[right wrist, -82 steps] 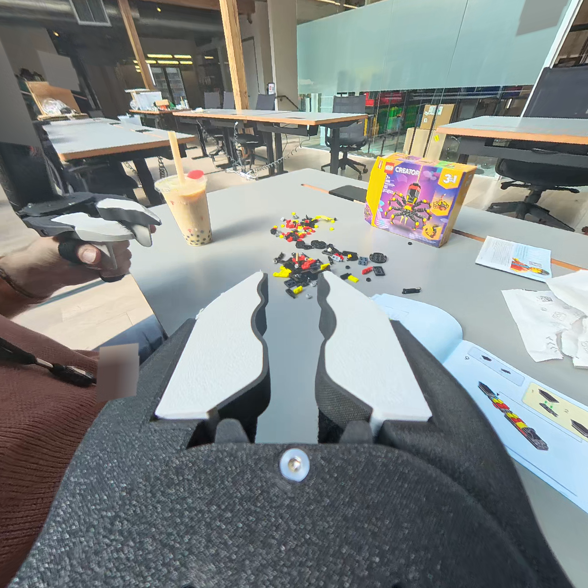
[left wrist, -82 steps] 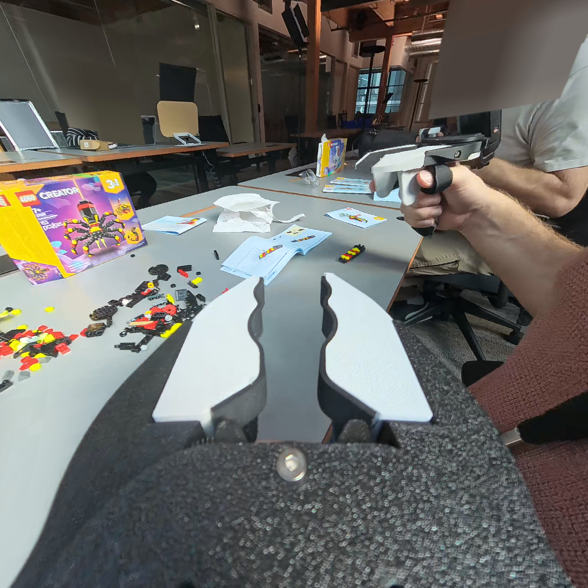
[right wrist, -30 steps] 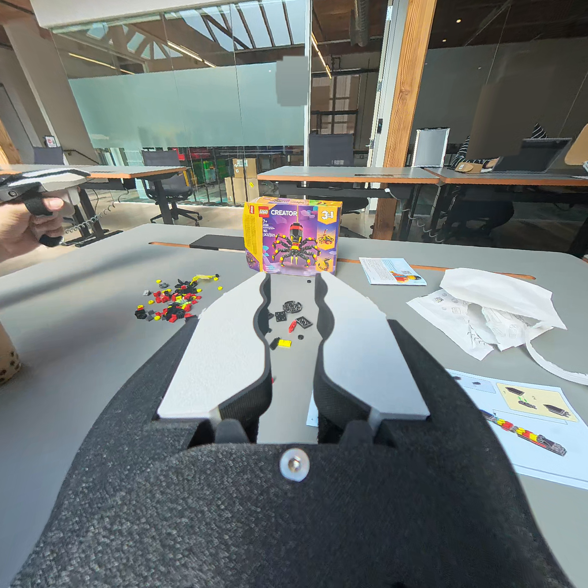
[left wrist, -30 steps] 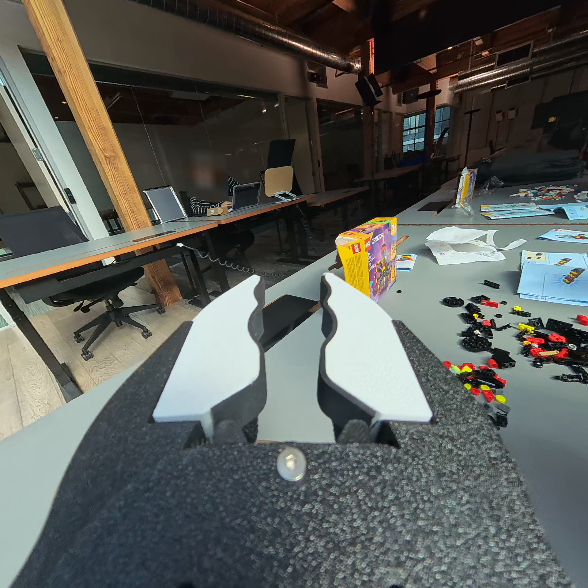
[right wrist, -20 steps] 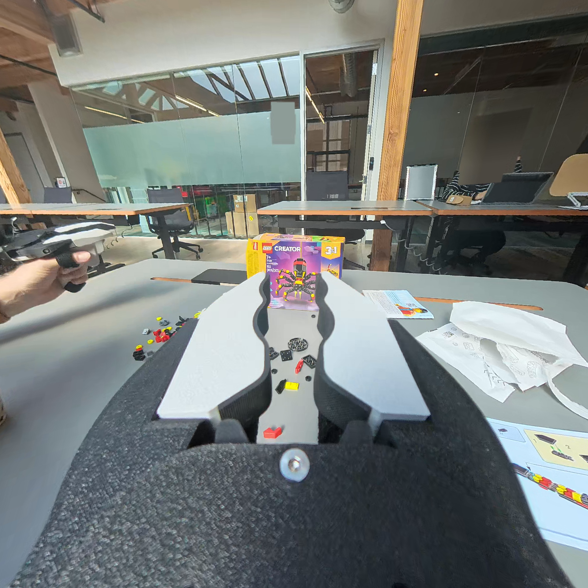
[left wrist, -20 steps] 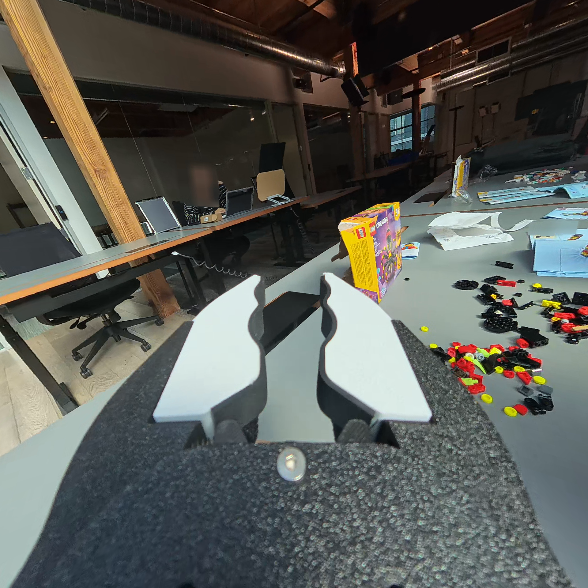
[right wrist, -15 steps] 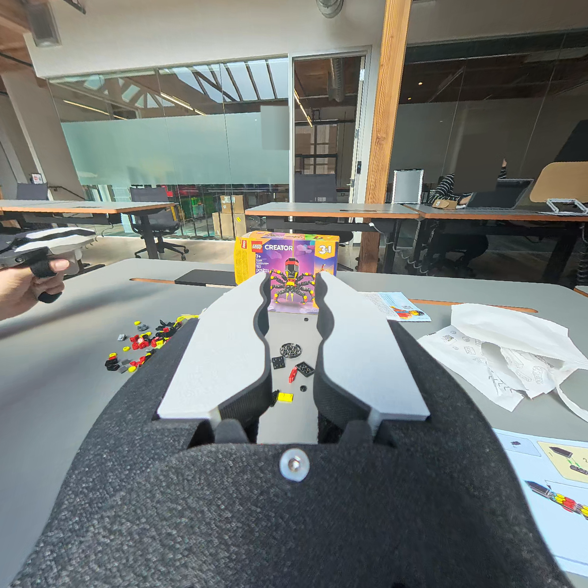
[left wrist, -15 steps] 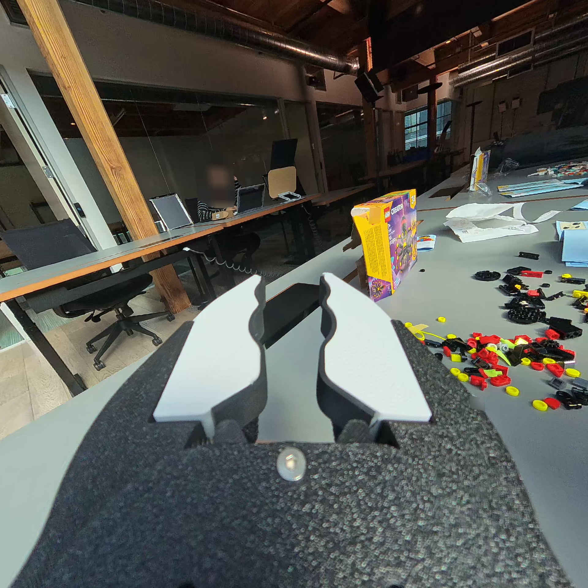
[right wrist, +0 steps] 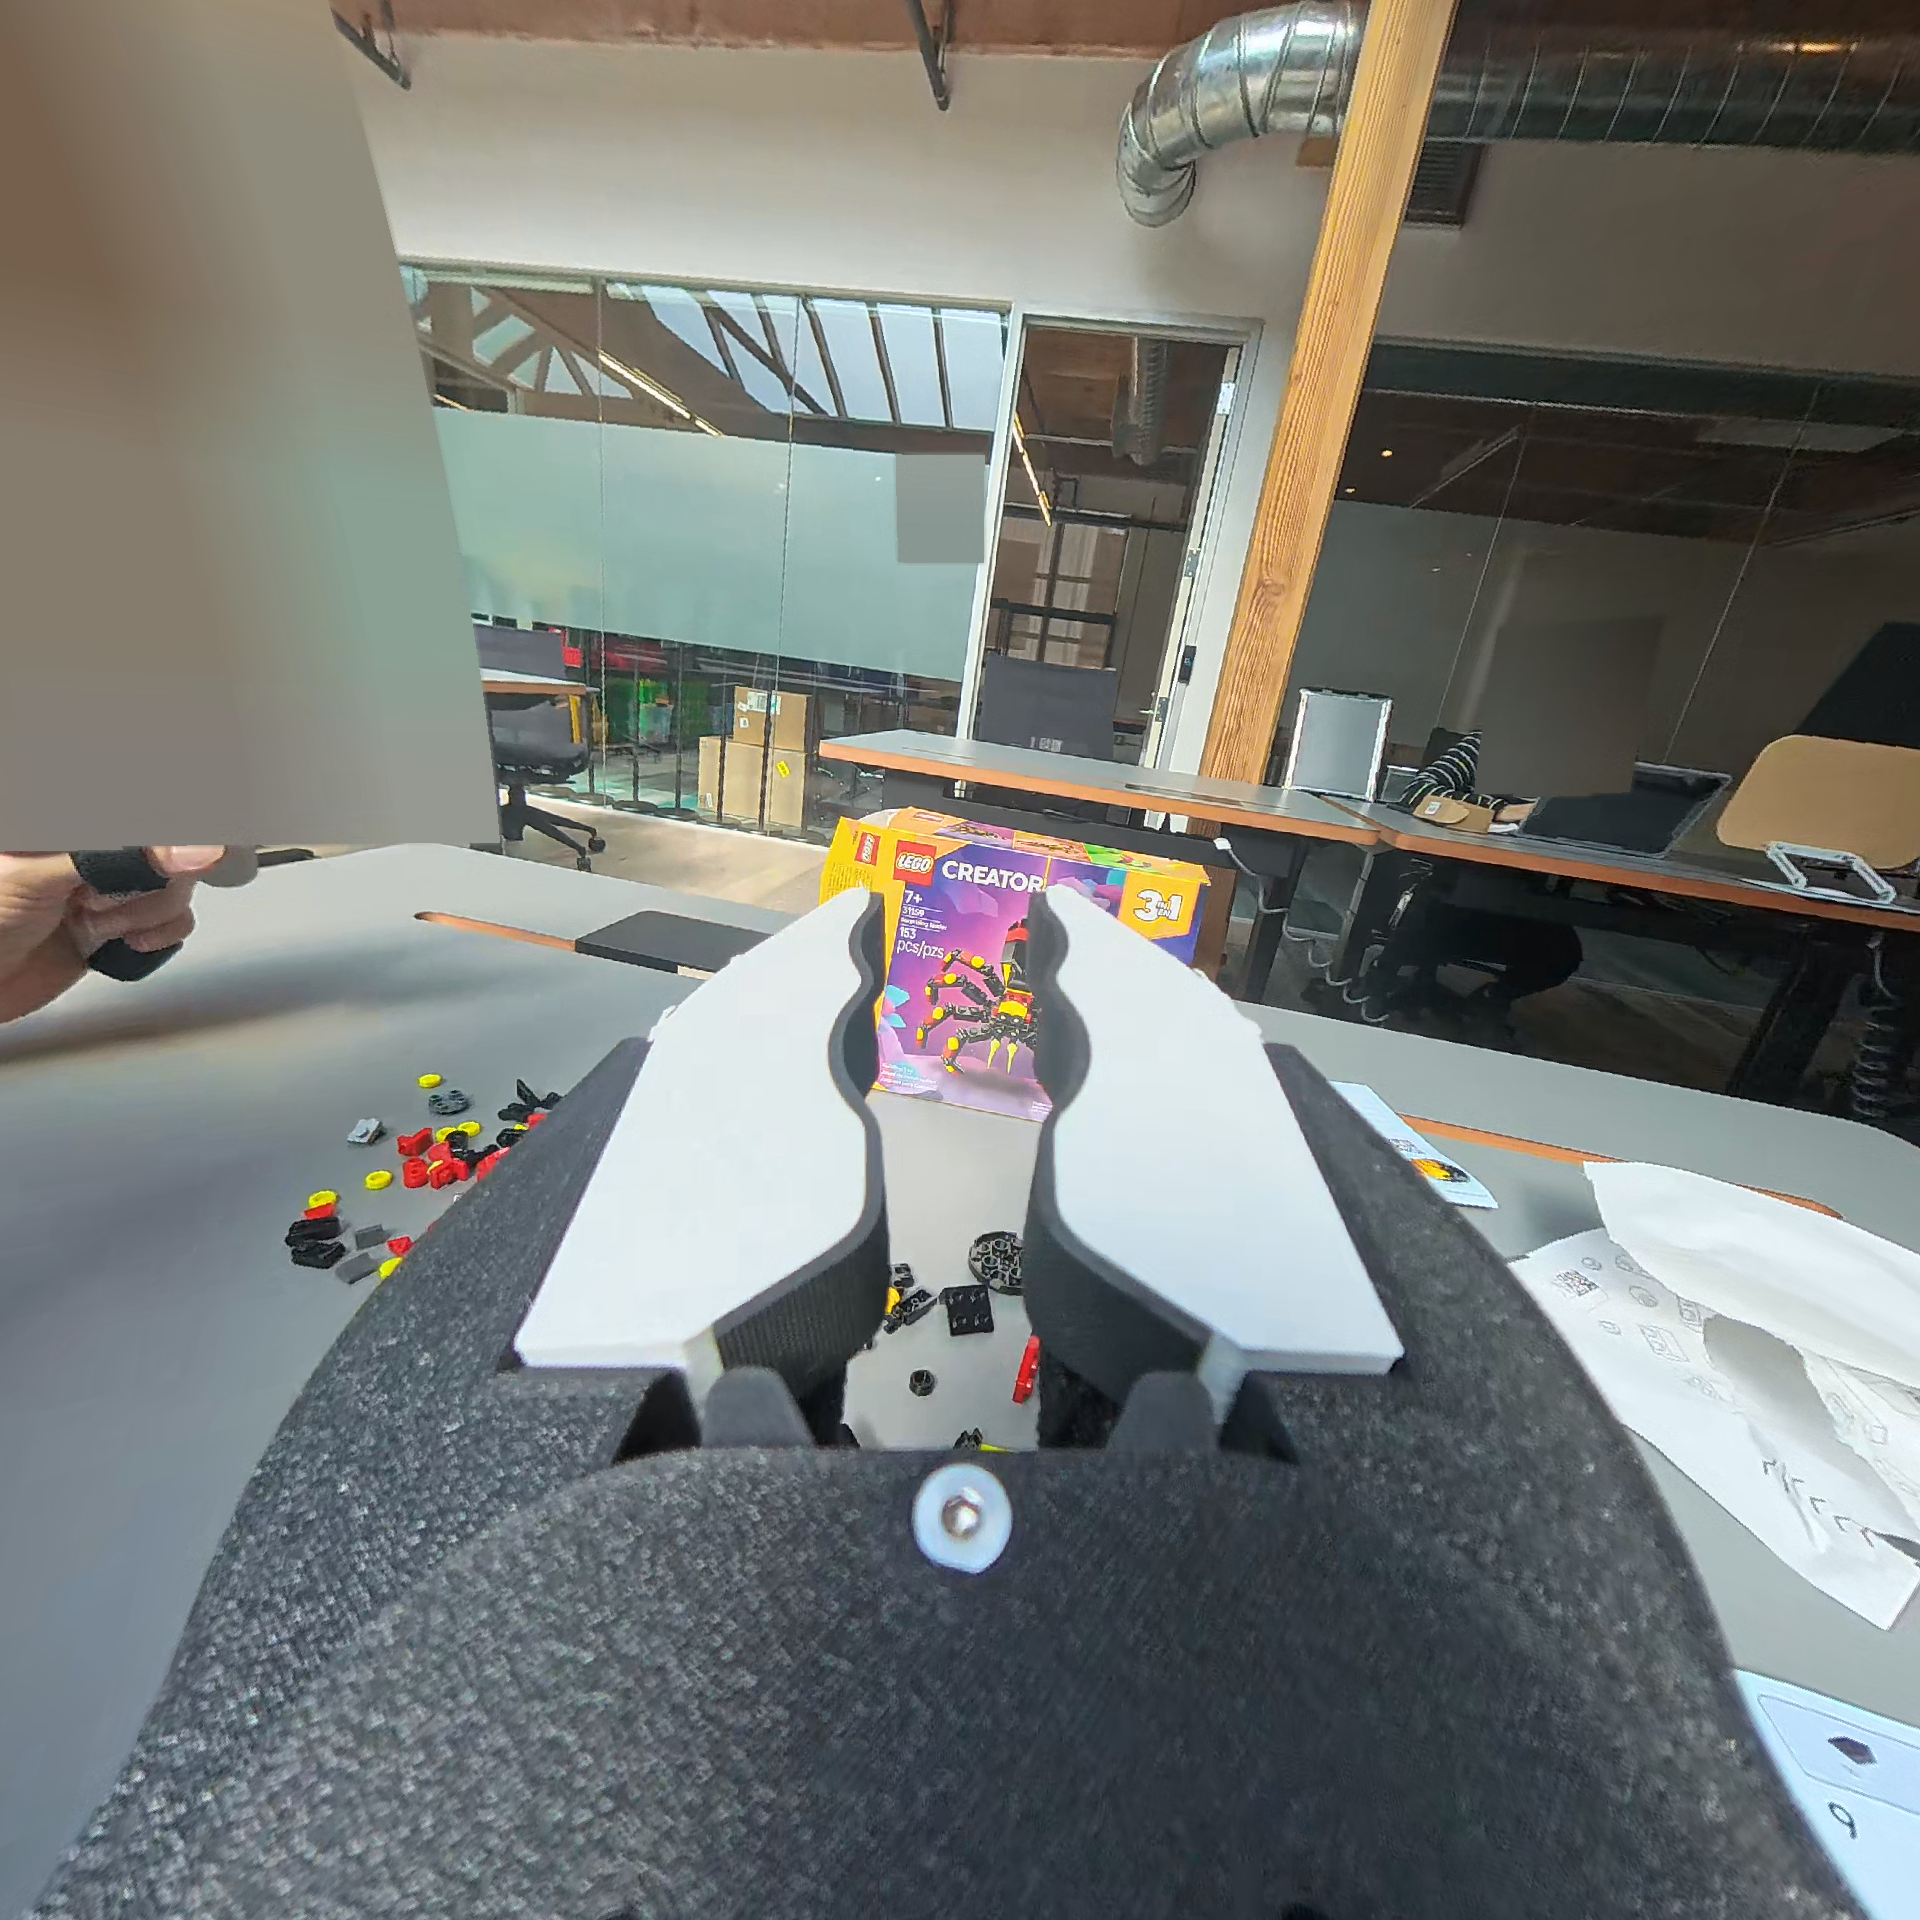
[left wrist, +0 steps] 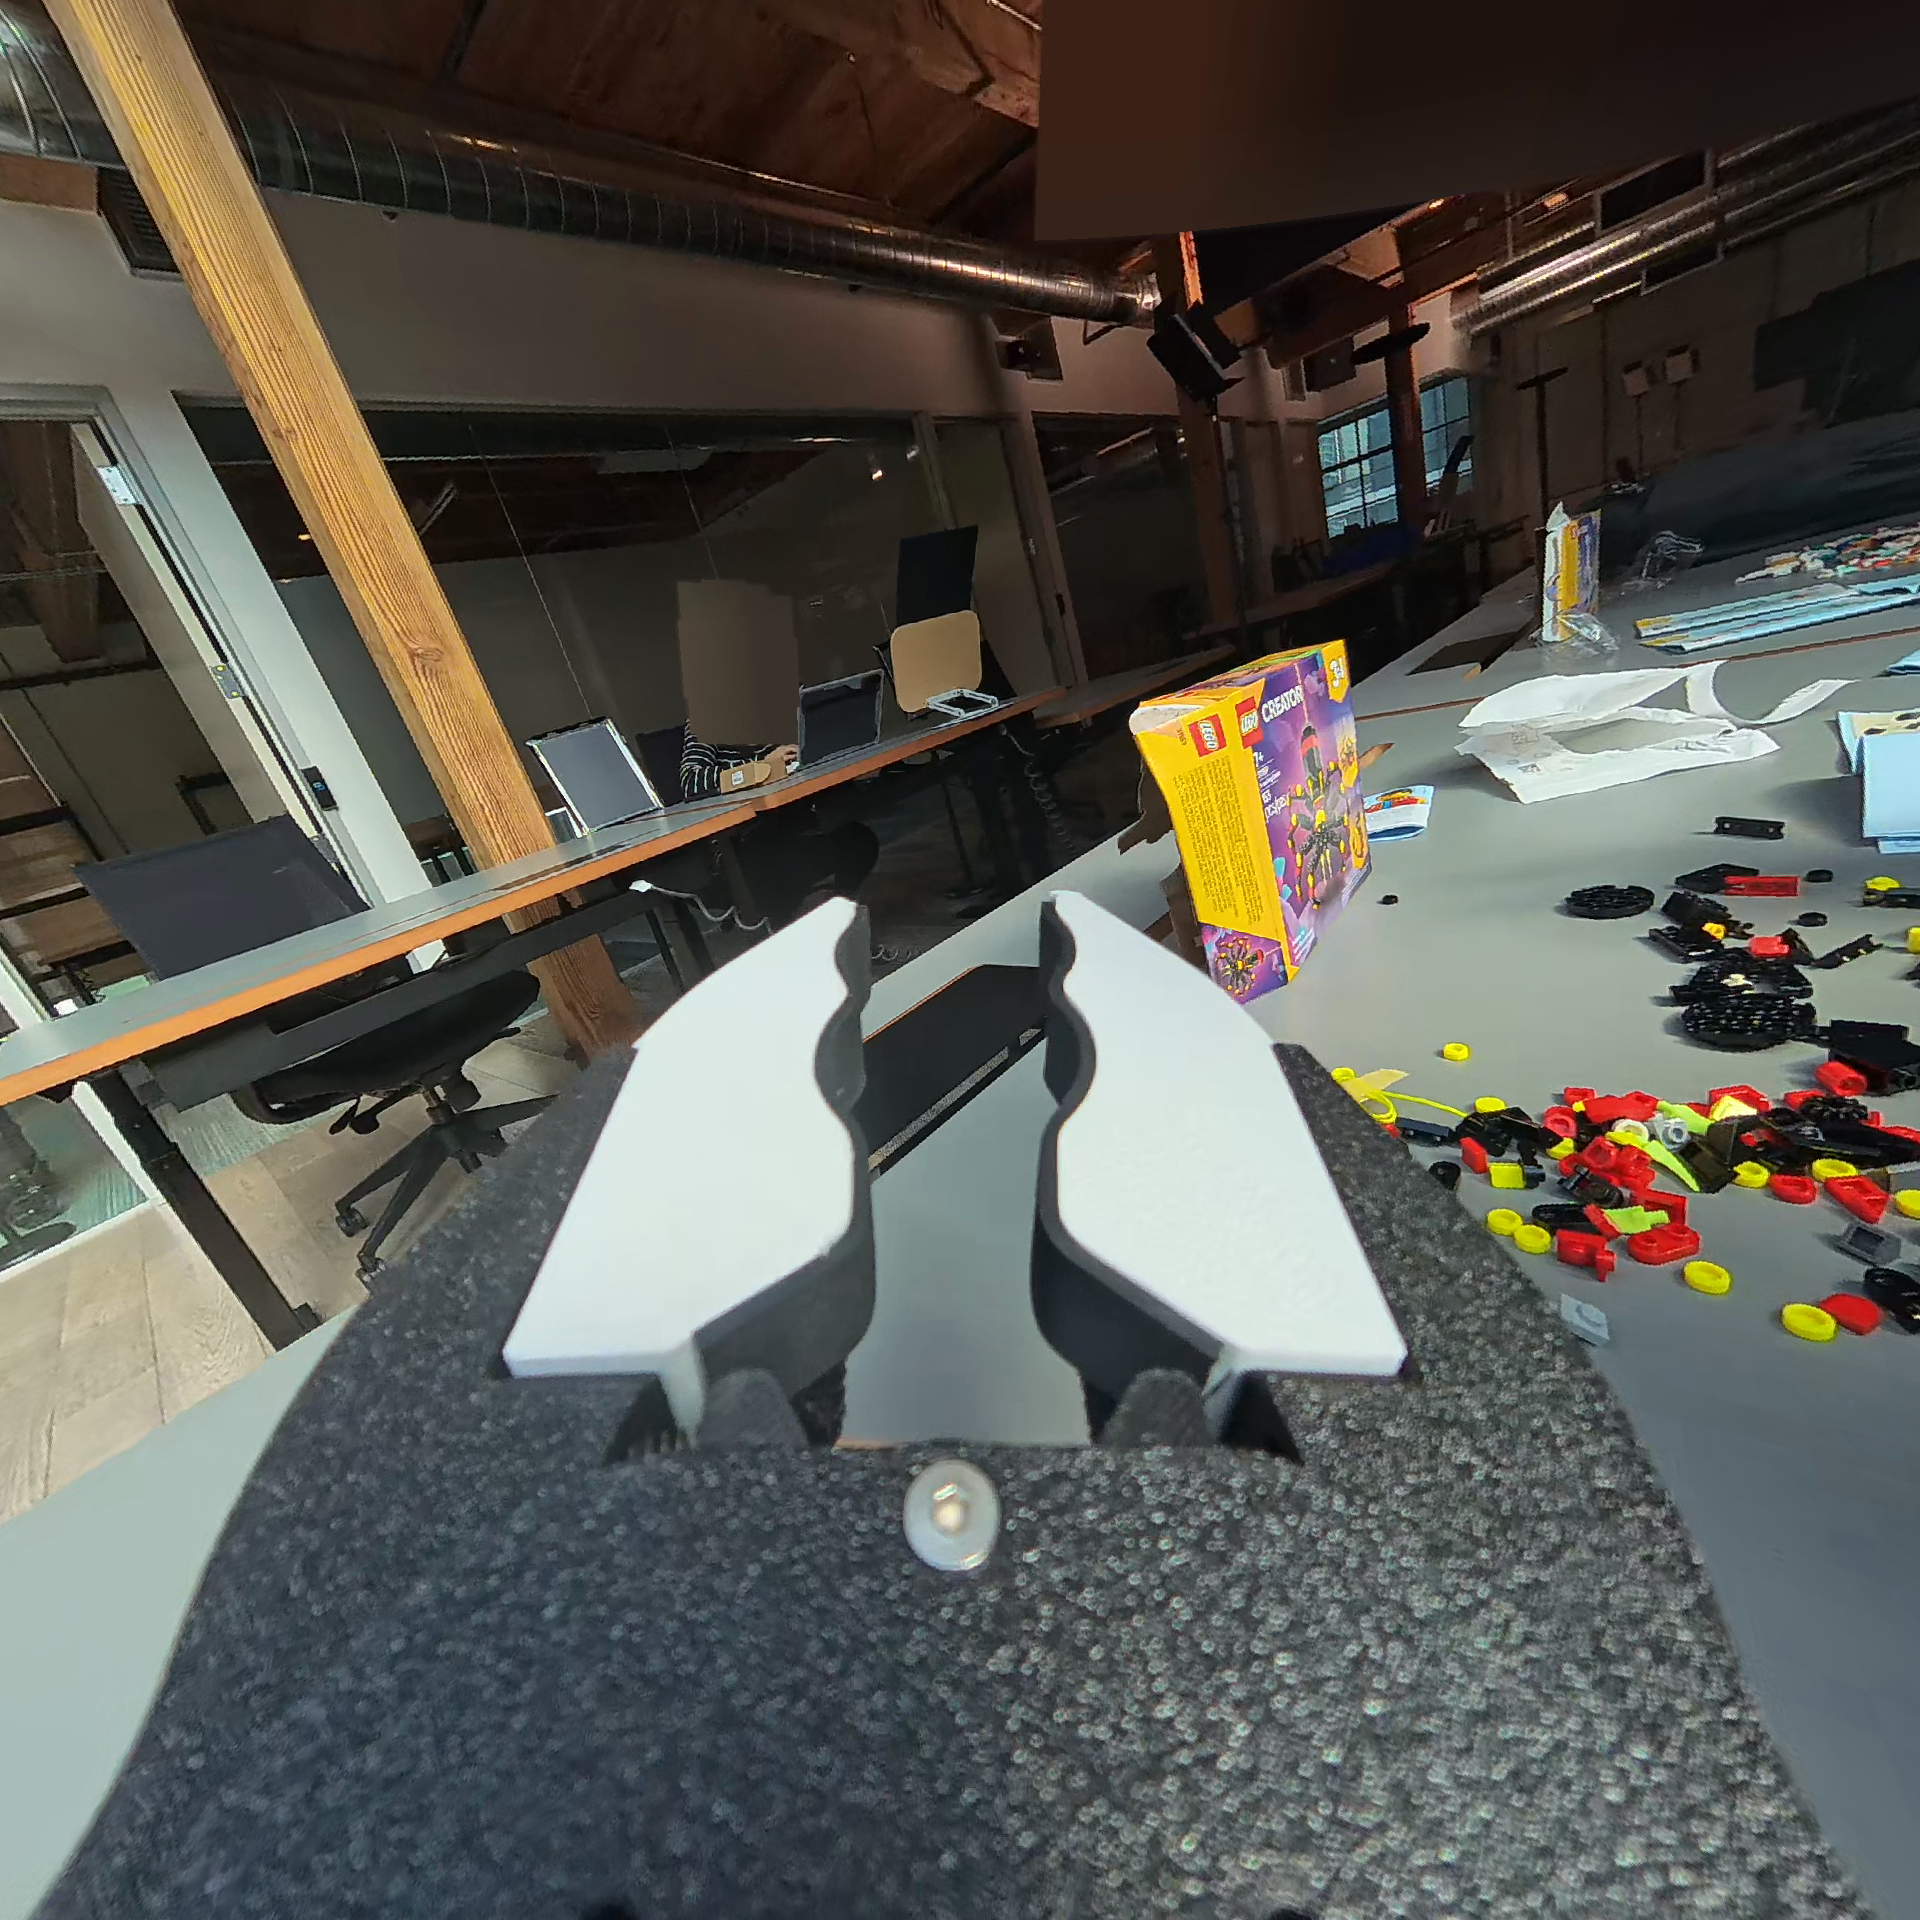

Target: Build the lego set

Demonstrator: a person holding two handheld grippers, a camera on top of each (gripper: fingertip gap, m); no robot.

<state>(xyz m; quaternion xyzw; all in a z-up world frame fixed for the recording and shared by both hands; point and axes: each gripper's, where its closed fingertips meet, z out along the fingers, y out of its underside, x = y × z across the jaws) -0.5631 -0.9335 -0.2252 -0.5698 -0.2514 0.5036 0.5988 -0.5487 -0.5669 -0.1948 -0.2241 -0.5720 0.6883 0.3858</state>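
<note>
Loose red, yellow and black lego pieces (left wrist: 1662,1153) lie scattered on the grey table (left wrist: 1714,1507), right of my left gripper (left wrist: 951,914), which is open, empty and held above the table's left part. In the right wrist view several pieces (right wrist: 436,1153) lie to the left and a few black ones (right wrist: 966,1304) show between the fingers. My right gripper (right wrist: 956,899) is open and empty, pointing at the purple and yellow lego box (right wrist: 997,956). The box also shows in the left wrist view (left wrist: 1262,810). A hand holding the other gripper (right wrist: 104,914) is at far left.
White crumpled paper bag (right wrist: 1766,1309) and instruction sheets (right wrist: 1839,1766) lie at the right. A small leaflet (right wrist: 1423,1153) lies beside the box. A black slot (left wrist: 956,1039) sits in the table near the left gripper. Other desks, chairs and a wooden post stand beyond. Spacing between my two grippers at the tips: around 35 centimetres.
Both grippers swung round to the left and stayed open. The right gripper moved forward over the black pieces towards the box; the left one tilted up slightly near the table's left edge.
</note>
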